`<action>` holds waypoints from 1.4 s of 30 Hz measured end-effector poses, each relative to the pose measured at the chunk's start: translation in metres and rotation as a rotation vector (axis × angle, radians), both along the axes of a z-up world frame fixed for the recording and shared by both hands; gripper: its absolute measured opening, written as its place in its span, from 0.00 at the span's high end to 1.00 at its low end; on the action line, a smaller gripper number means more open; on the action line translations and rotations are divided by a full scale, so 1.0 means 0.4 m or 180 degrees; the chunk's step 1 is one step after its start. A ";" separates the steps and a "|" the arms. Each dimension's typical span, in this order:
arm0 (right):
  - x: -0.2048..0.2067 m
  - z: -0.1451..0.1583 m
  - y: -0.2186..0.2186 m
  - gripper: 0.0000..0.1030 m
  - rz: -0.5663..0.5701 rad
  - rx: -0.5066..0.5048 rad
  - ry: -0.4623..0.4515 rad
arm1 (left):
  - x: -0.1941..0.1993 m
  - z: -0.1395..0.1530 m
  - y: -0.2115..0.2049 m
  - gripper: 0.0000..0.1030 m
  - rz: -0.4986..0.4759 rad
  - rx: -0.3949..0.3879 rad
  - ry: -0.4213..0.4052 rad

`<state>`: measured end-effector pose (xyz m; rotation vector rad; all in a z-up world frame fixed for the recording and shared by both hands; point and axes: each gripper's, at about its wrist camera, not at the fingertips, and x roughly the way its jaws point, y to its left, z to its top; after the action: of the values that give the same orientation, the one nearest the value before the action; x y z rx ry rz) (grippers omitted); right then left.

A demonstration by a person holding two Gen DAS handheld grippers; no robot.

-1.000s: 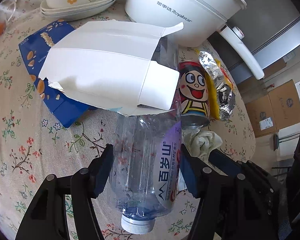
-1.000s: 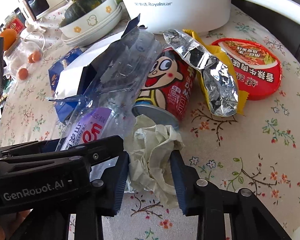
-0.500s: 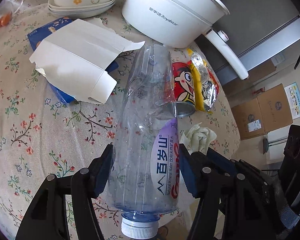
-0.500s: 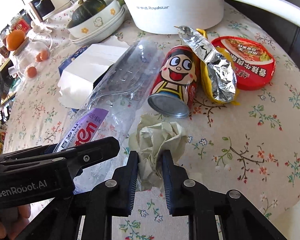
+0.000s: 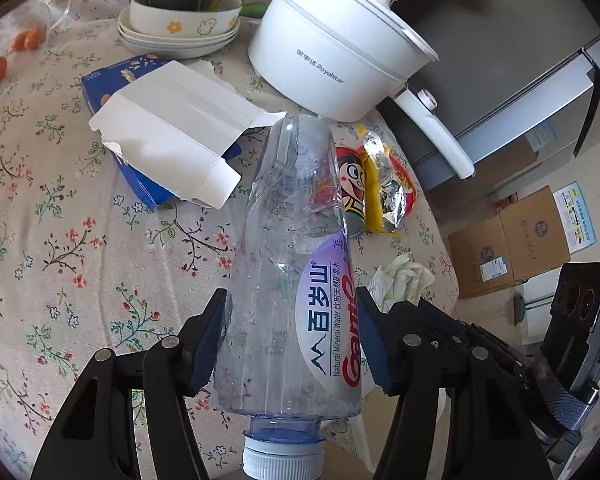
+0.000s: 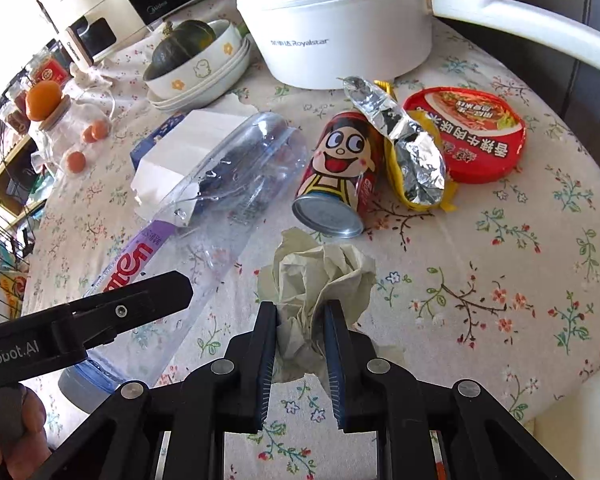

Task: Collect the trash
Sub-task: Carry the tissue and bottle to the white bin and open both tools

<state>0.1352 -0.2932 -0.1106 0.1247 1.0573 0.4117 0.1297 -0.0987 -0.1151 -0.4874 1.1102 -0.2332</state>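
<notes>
The bottle [image 5: 288, 280] is clamped by the left gripper [image 5: 292, 344] and the tissue [image 6: 316, 280] pinched by the right gripper [image 6: 302, 344], both lifted off the table [image 6: 500, 280], likely so each can be binned, while can [image 6: 336, 176] and wrapper [image 6: 408, 148] lie beyond

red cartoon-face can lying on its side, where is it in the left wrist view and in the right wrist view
Left wrist view: the red cartoon-face can lies right of centre, partly hidden behind the clear plastic water bottle.
Right wrist view: the can lies at centre, metal base toward the camera, above the crumpled pale tissue.
Shared landmark: the white Royalstar electric pot stands beyond the can in both.
</notes>
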 end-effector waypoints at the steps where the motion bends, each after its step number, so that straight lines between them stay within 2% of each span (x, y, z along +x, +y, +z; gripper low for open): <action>1: -0.003 0.008 -0.004 0.80 -0.0008 0.0032 -0.0016 | -0.006 0.017 -0.002 0.38 -0.0007 0.0047 -0.0088; 5: -0.016 0.034 -0.015 0.80 0.0004 0.0130 -0.0078 | -0.028 0.080 -0.008 0.38 -0.0040 0.0150 -0.0372; 9: -0.038 0.053 -0.024 0.80 0.0030 0.0111 -0.0134 | -0.044 0.112 -0.029 0.38 -0.0172 0.0122 -0.0474; 14: -0.074 0.077 -0.072 0.80 -0.0084 0.0014 -0.0188 | -0.061 0.103 -0.094 0.38 -0.0394 0.0040 -0.0381; 24: -0.200 0.099 -0.234 0.80 -0.0515 -0.0272 -0.0036 | -0.147 0.077 -0.309 0.37 -0.1120 -0.0088 -0.0258; 28: -0.234 0.086 -0.295 0.80 -0.0668 -0.0387 0.0019 | -0.185 0.065 -0.390 0.37 -0.1354 -0.0046 -0.0214; 35: -0.278 0.040 -0.397 0.80 -0.0873 -0.0500 0.0249 | -0.254 0.009 -0.503 0.37 -0.1693 0.0032 0.0069; 42: -0.281 -0.025 -0.457 0.79 -0.0968 -0.0587 0.0608 | -0.289 -0.103 -0.562 0.37 -0.1779 0.0126 0.0497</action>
<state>0.0226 -0.4759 -0.1207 0.1598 1.2365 0.0265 0.0142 -0.3234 -0.1562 -0.1506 1.3873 -0.6679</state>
